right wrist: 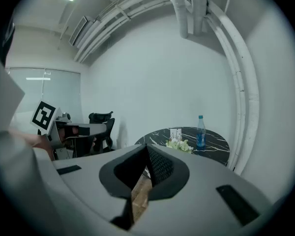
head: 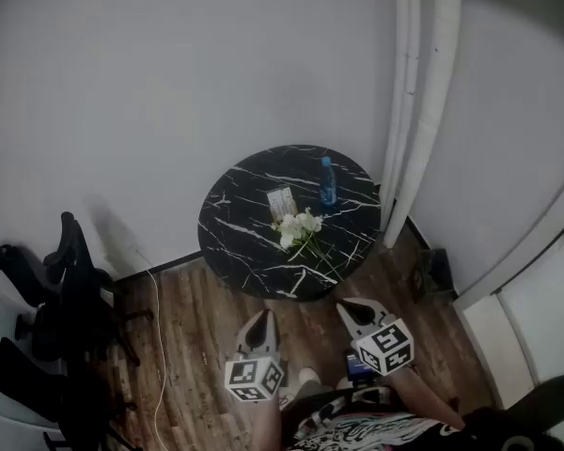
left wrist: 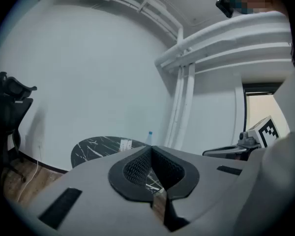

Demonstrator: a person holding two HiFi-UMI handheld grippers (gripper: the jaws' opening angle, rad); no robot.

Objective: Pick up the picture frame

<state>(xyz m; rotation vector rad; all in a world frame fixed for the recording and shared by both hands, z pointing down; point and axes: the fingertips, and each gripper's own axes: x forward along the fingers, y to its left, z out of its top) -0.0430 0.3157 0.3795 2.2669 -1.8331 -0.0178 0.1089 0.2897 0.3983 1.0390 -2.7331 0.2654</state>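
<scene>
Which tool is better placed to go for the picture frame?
Left, probably. The left tool lines up almost straight with the frame; from the right tool the flowers and bottle lie nearer its path. Both are shut and short of the table.

One table, and on it one picture frame, one bottle, one bunch of flowers — two grippers, the left gripper and the right gripper. Two pipes; the chairs — too bunched to count.
</scene>
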